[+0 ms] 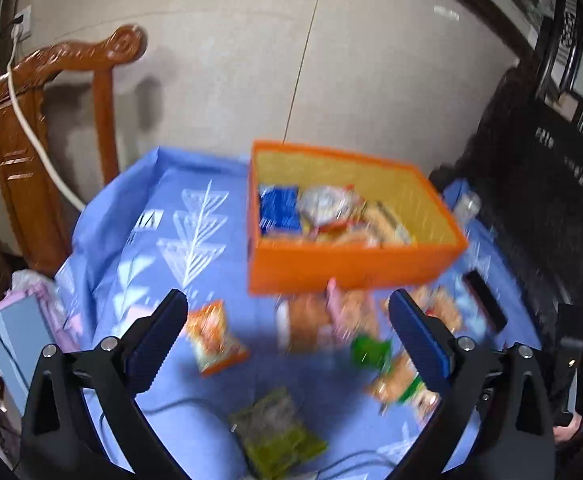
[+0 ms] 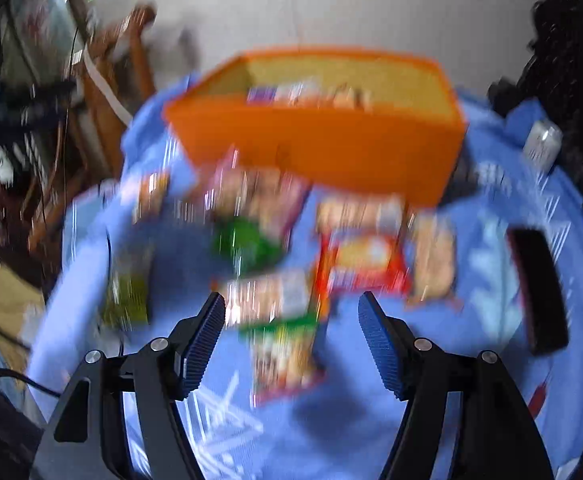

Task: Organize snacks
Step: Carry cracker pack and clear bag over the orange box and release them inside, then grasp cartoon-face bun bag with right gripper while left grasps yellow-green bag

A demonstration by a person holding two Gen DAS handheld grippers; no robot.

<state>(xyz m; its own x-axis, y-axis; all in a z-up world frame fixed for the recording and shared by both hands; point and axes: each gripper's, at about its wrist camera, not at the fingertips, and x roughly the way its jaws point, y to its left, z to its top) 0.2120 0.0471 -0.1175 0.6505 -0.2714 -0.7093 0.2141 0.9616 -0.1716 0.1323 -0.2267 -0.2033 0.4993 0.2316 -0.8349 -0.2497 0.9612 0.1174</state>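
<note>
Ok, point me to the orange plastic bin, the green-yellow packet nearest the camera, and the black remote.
Orange plastic bin (image 1: 343,266): left wrist view, front wall.
Green-yellow packet (image 1: 277,432): left wrist view, centre of wrapper.
Black remote (image 2: 539,288): right wrist view, mid-body.

Pale tiled wall, carved wooden chair, blue-clothed table, dark furniture at right

Left of the orange rectangular plastic bin you have bare blue patterned cloth to pass over. In front of it, scattered snack packets crowd the tabletop; a black flat bar blocks the right side.
</note>
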